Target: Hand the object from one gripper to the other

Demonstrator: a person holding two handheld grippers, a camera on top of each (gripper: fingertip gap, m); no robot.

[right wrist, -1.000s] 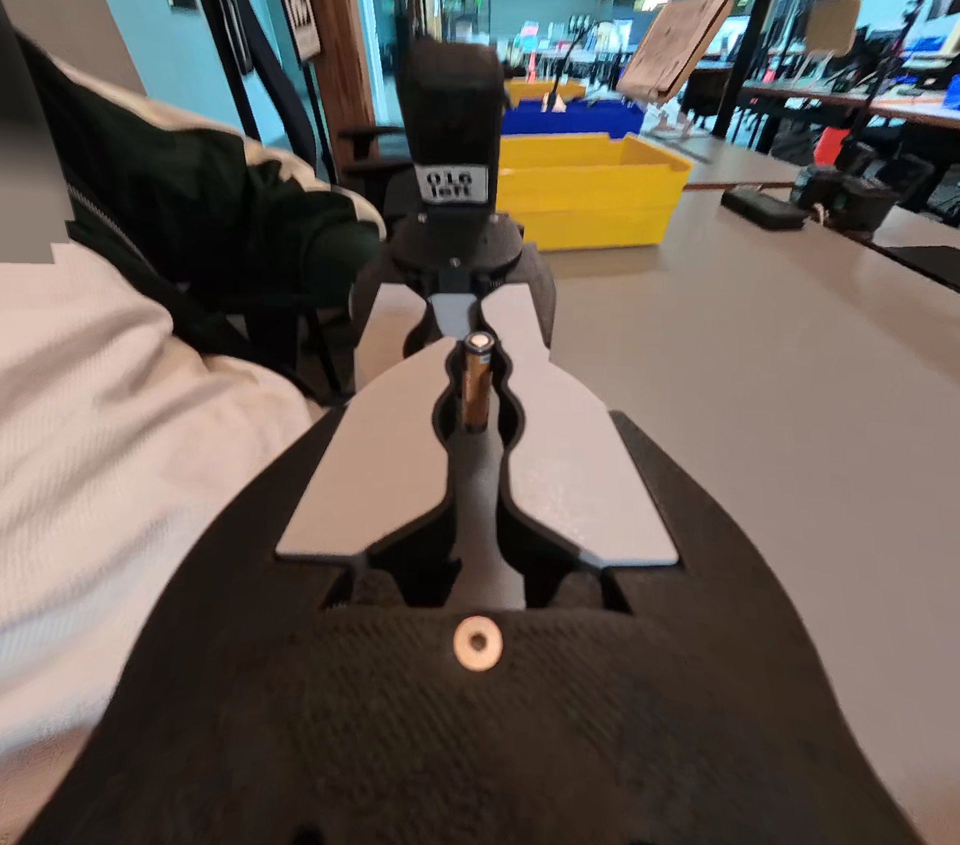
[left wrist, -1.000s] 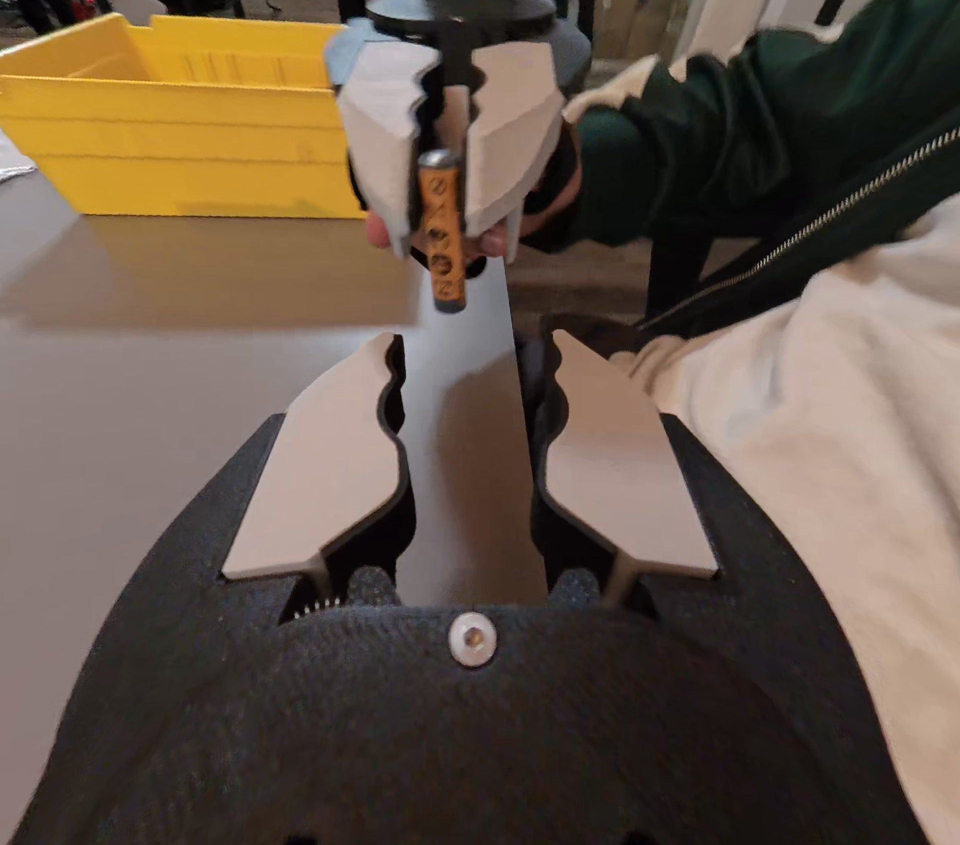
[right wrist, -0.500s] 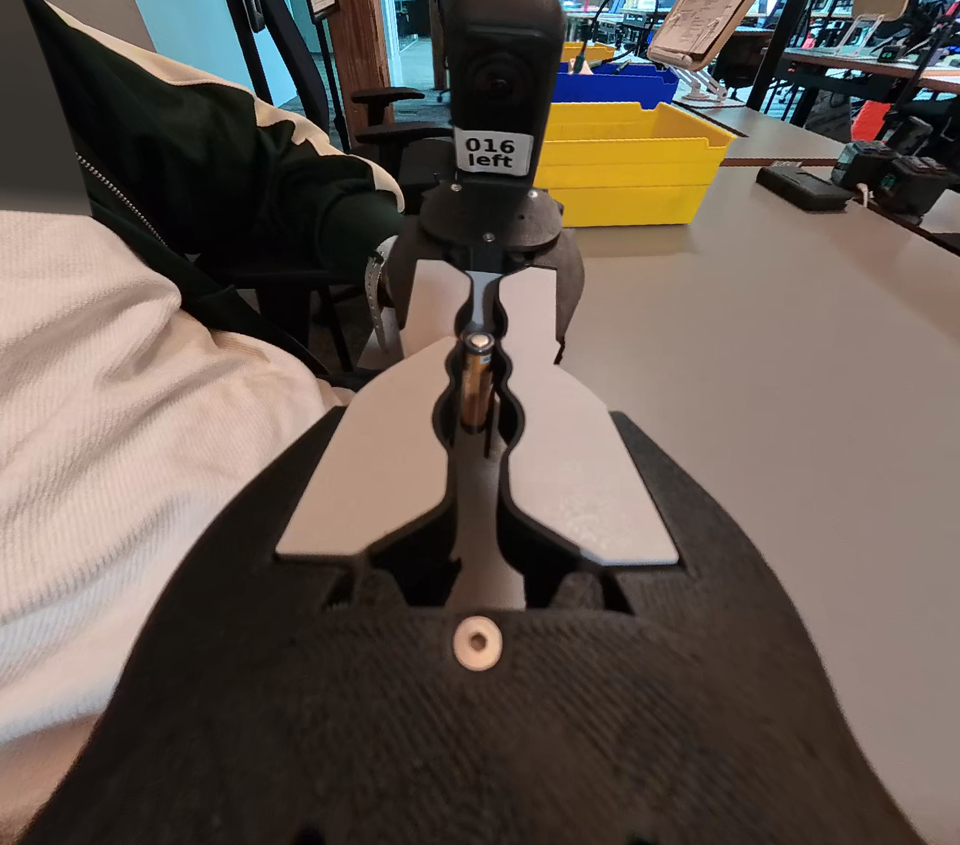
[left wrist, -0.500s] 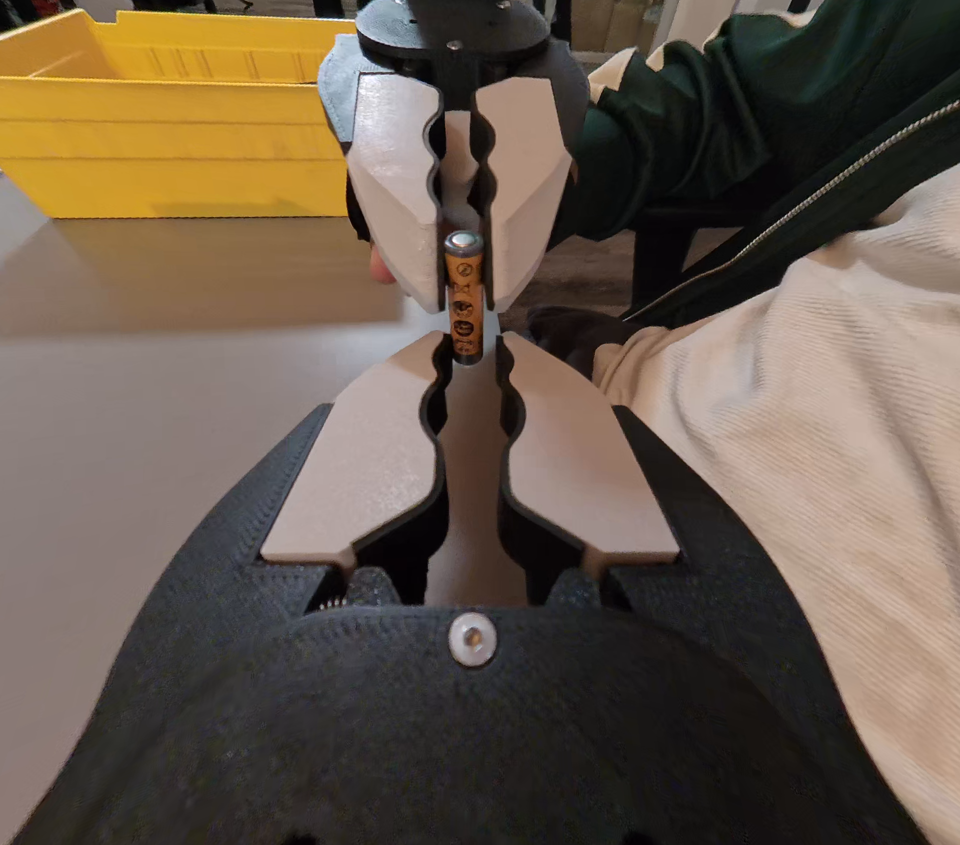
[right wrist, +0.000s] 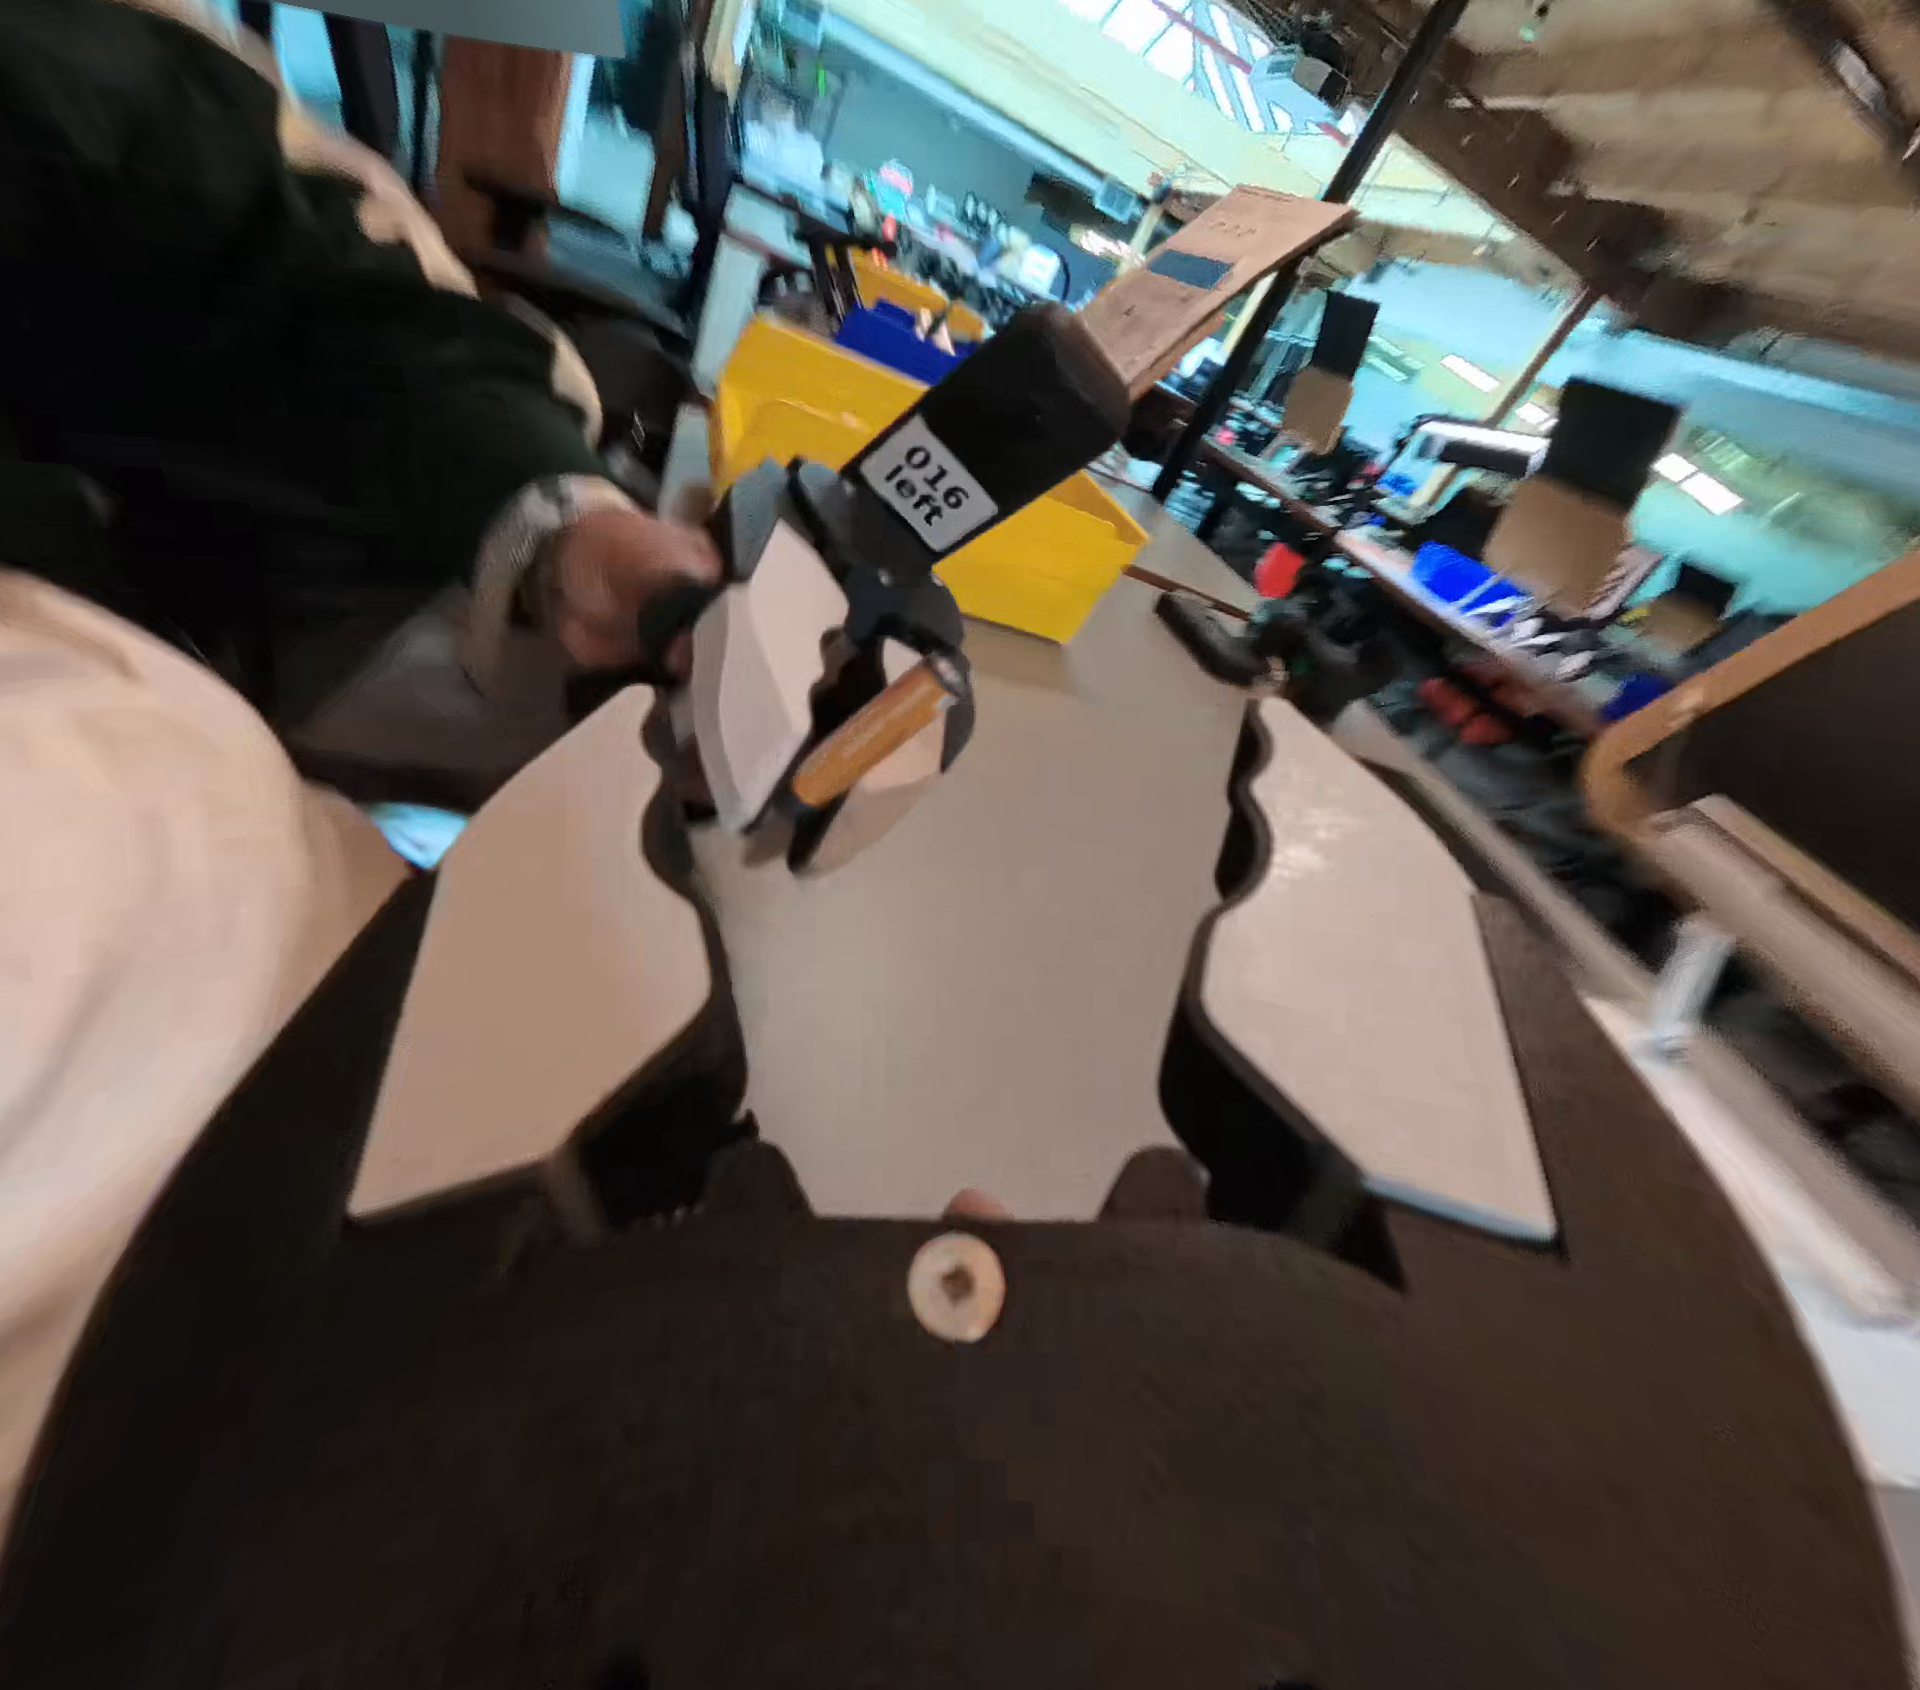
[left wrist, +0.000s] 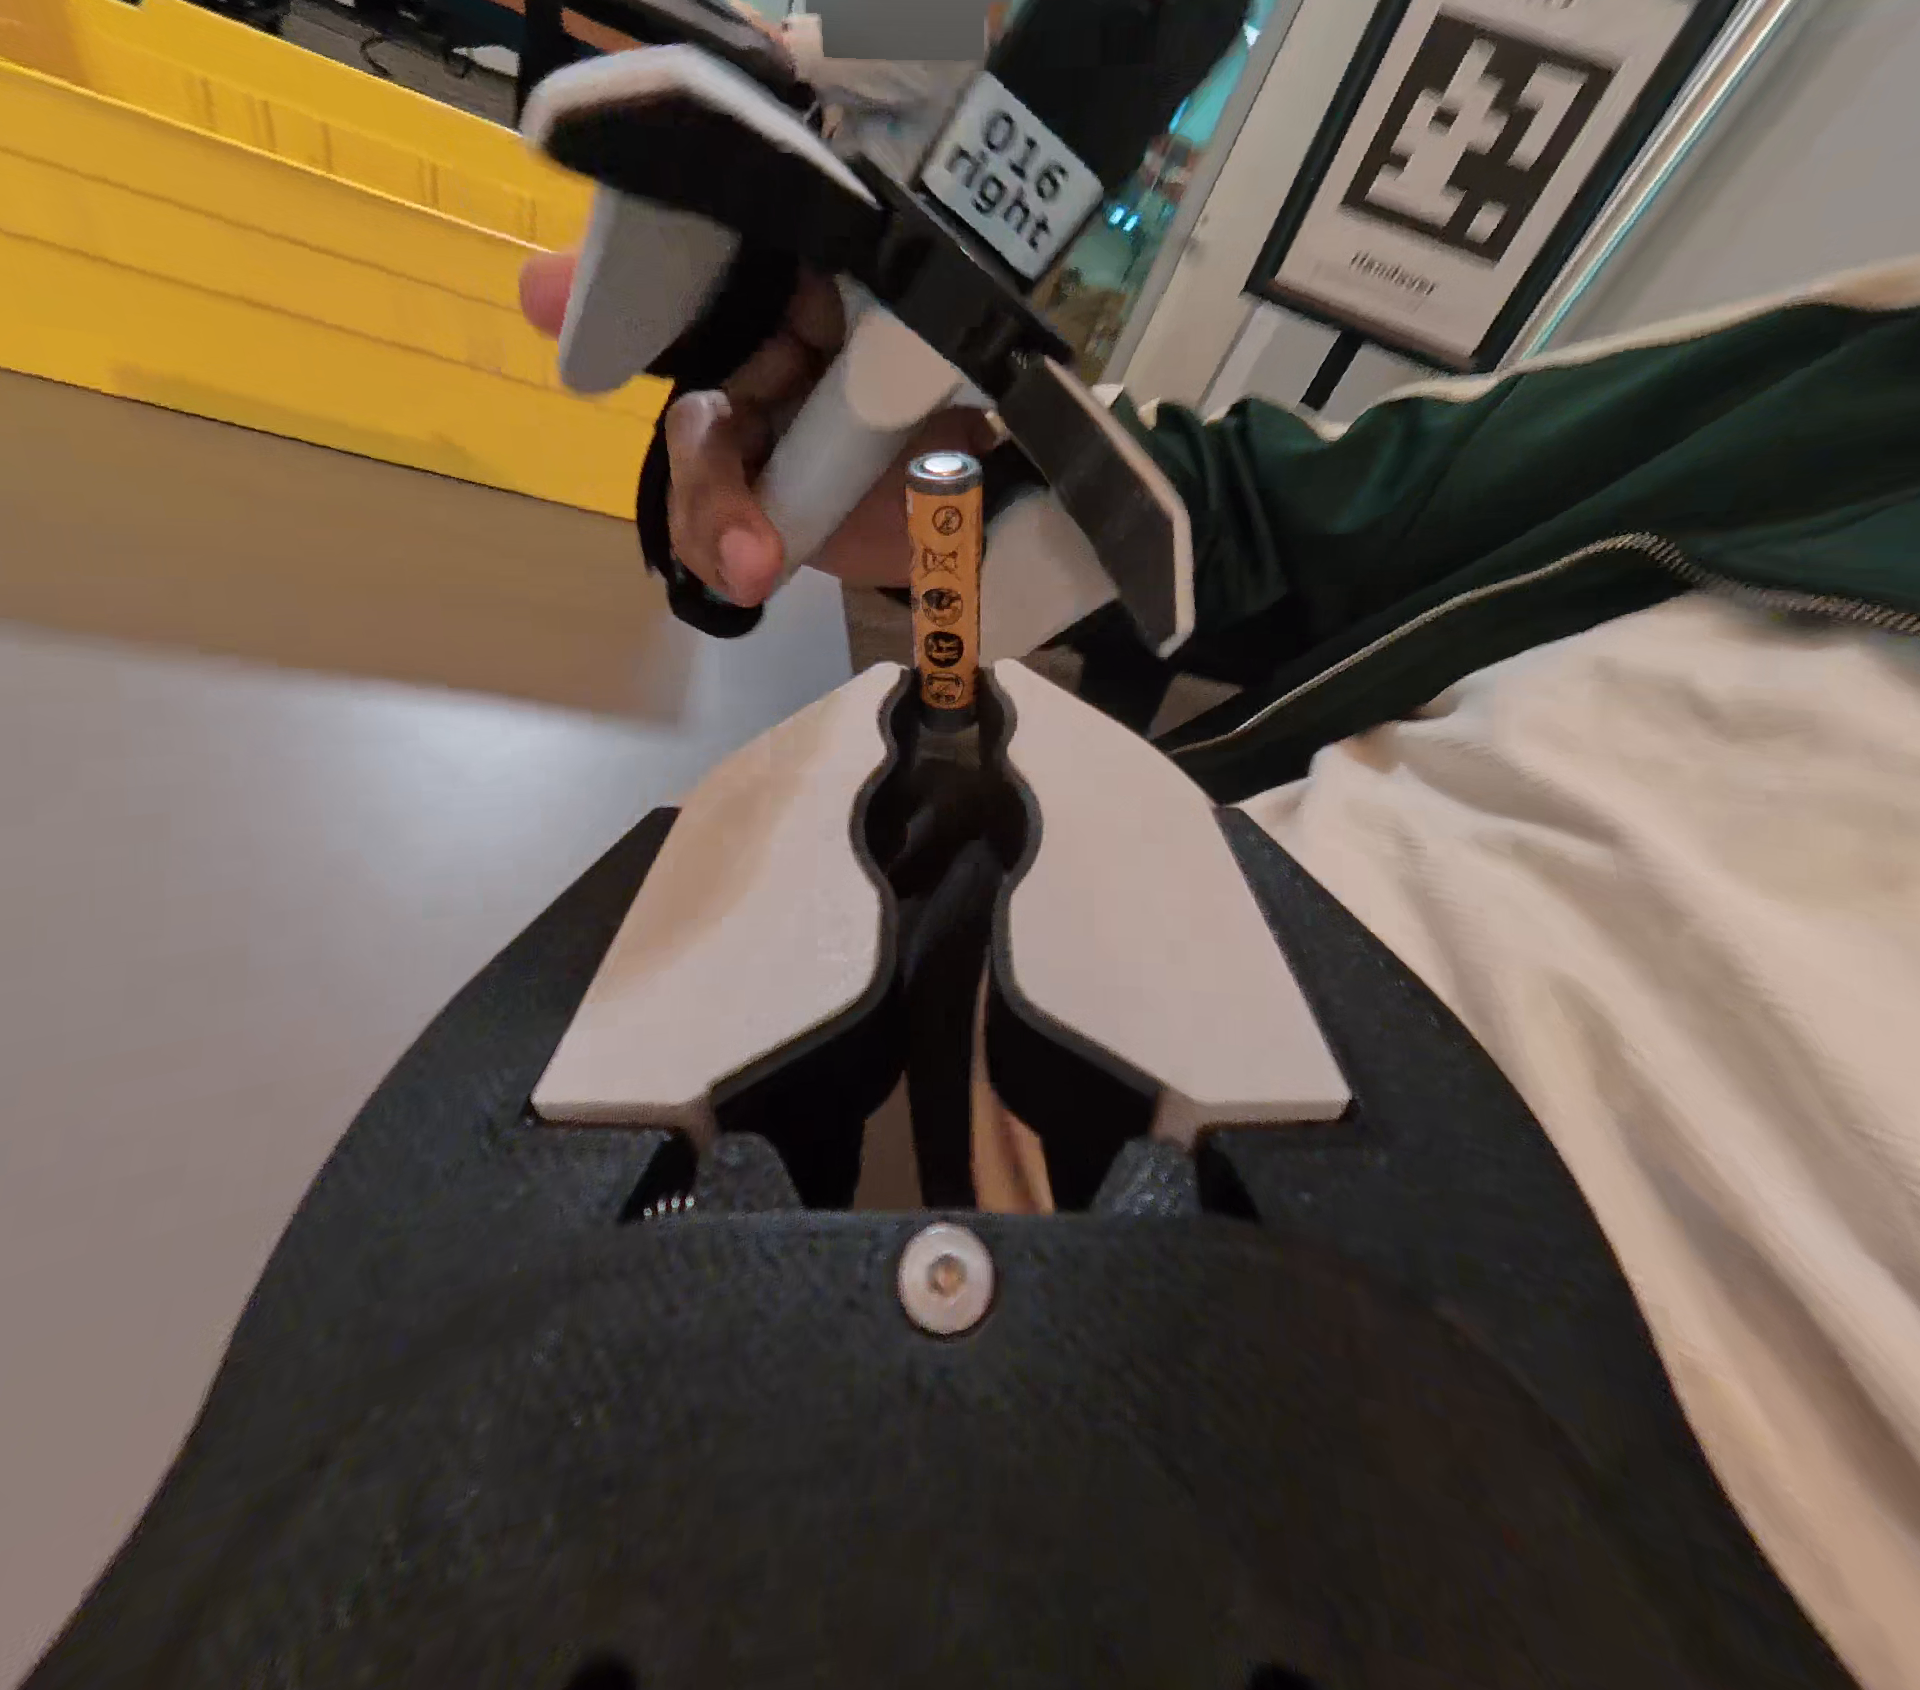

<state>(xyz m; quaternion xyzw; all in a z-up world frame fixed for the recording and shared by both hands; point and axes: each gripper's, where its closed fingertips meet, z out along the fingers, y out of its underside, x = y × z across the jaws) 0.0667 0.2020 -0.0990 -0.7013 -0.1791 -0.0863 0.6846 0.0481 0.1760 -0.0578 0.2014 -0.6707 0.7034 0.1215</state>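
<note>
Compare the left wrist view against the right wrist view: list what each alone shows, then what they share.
Only the left wrist view: the printed side of the battery with its metal end cap, and a framed black-and-white marker sign.

Only the right wrist view: the right gripper from behind, jaws wide apart with nothing between them, a blue bin, and the workshop ceiling.

Both: the left gripper shut on the battery, the yellow bin, the grey table and a green sleeve.

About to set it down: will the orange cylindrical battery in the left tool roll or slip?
Likely rolls: the orange cylindrical battery is round and smooth. It probably pivots easily, since the left tool pinches only its bottom end. It looks rigid.
</note>
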